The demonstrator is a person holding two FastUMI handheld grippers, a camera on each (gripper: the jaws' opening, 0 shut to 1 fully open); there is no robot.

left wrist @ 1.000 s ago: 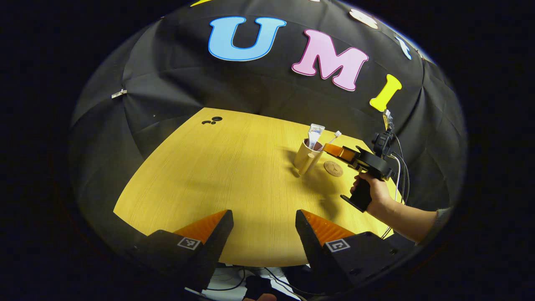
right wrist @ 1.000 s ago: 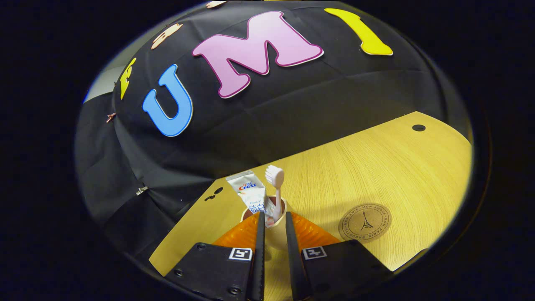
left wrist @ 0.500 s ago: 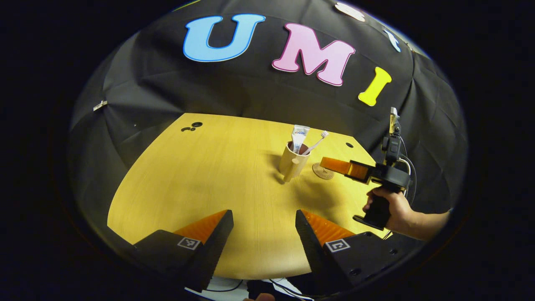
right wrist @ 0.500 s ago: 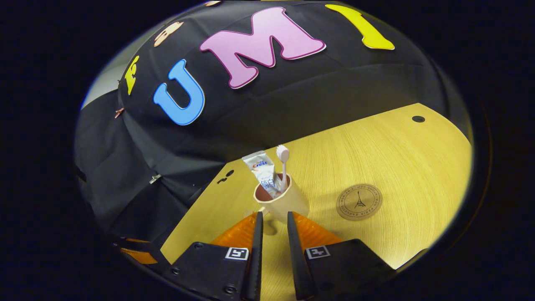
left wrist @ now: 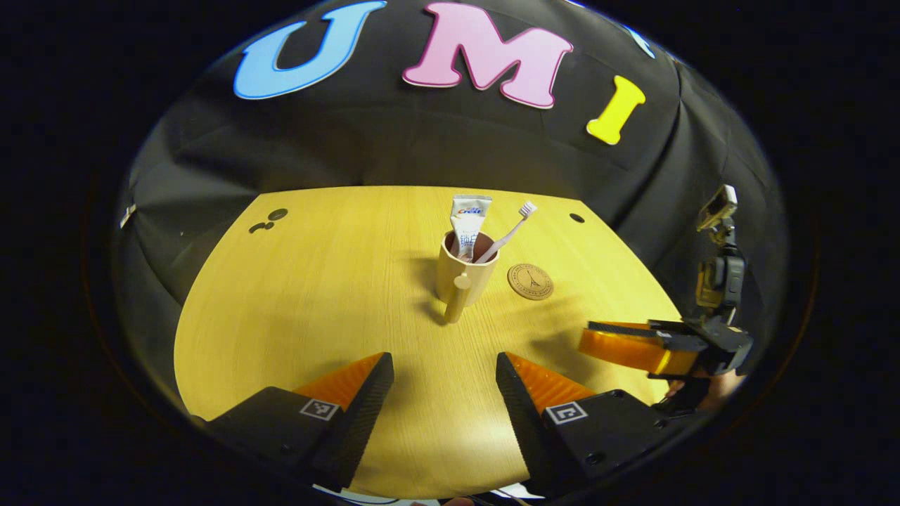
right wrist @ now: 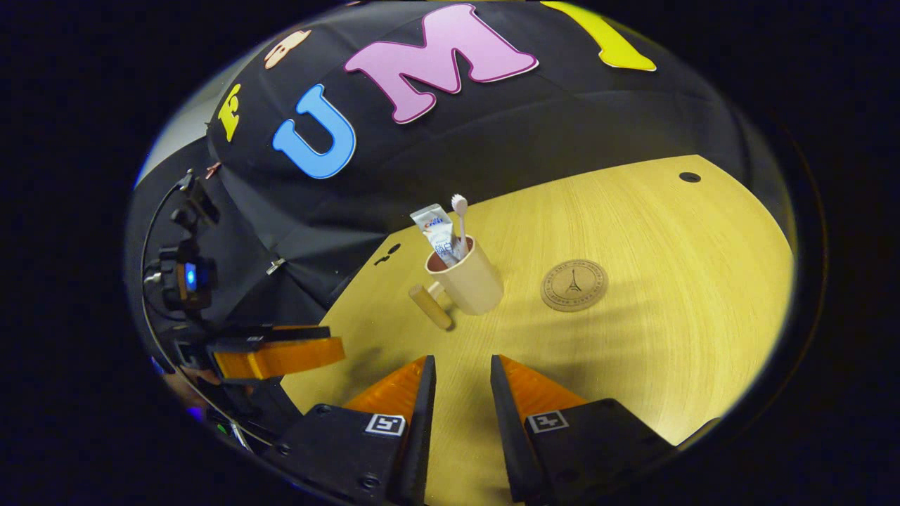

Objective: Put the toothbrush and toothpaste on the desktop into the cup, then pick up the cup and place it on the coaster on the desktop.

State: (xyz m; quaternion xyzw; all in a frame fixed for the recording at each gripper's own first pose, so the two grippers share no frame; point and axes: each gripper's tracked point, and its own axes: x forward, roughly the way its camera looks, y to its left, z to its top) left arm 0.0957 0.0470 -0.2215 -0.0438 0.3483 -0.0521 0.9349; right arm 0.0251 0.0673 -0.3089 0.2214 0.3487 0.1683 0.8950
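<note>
Backed away from the cup, the right gripper has jaws slightly parted and empty, so regrip the handle squarely before lifting onto the coaster.

Our left tool has two wedge-shaped fingers with ribbed inner faces, set on black blocks that each carry a small square black-and-white marker. Our right tool is built the same way, with round screw heads along the near edge of its left block. From the side, each tool carries a small black camera on a post above its body, with a cable looping behind.
</note>
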